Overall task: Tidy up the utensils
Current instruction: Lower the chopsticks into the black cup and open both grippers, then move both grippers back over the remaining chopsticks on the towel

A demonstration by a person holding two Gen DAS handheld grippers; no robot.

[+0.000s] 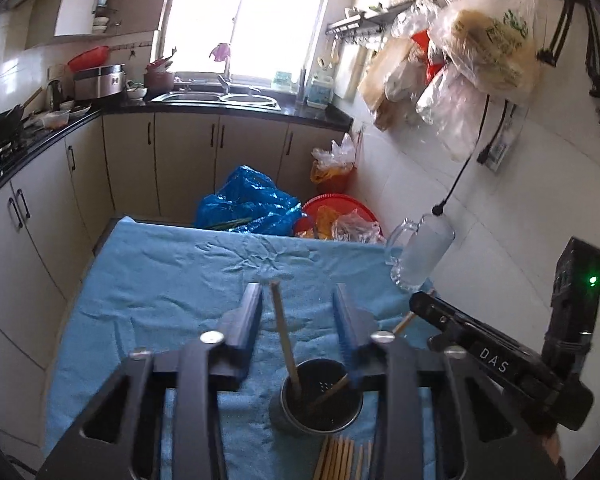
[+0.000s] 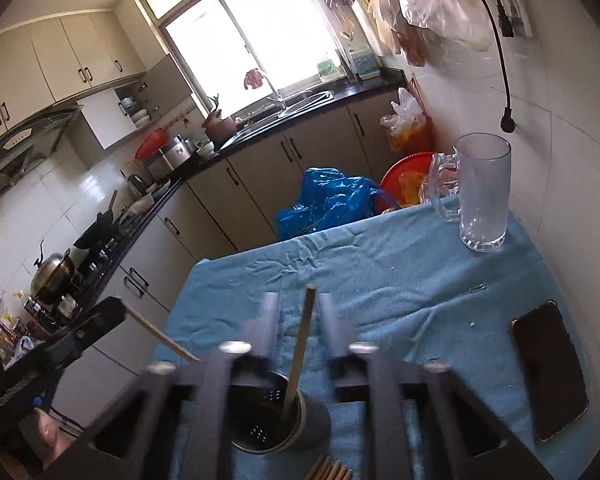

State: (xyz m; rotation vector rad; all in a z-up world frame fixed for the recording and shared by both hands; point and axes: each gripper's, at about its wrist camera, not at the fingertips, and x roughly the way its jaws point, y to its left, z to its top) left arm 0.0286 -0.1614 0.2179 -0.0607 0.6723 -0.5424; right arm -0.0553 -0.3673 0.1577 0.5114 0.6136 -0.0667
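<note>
A perforated metal utensil holder [image 1: 320, 396] [image 2: 266, 416] stands on the blue cloth. In the left wrist view two wooden chopsticks [image 1: 284, 332] stand in it, one upright between my left gripper's [image 1: 298, 300] open fingers, one leaning right. In the right wrist view one chopstick [image 2: 300, 344] rises from the holder between my right gripper's [image 2: 298, 304] open fingers; the other gripper at the left edge holds a chopstick [image 2: 160, 334]. Several more chopsticks [image 1: 340, 458] [image 2: 332, 470] lie on the cloth in front of the holder.
A glass mug [image 2: 482, 192] [image 1: 418, 252] stands at the table's far right corner by the tiled wall. A dark phone [image 2: 548, 372] lies on the cloth at right. A blue bag [image 1: 246, 202] and red basin [image 1: 340, 212] sit beyond the table.
</note>
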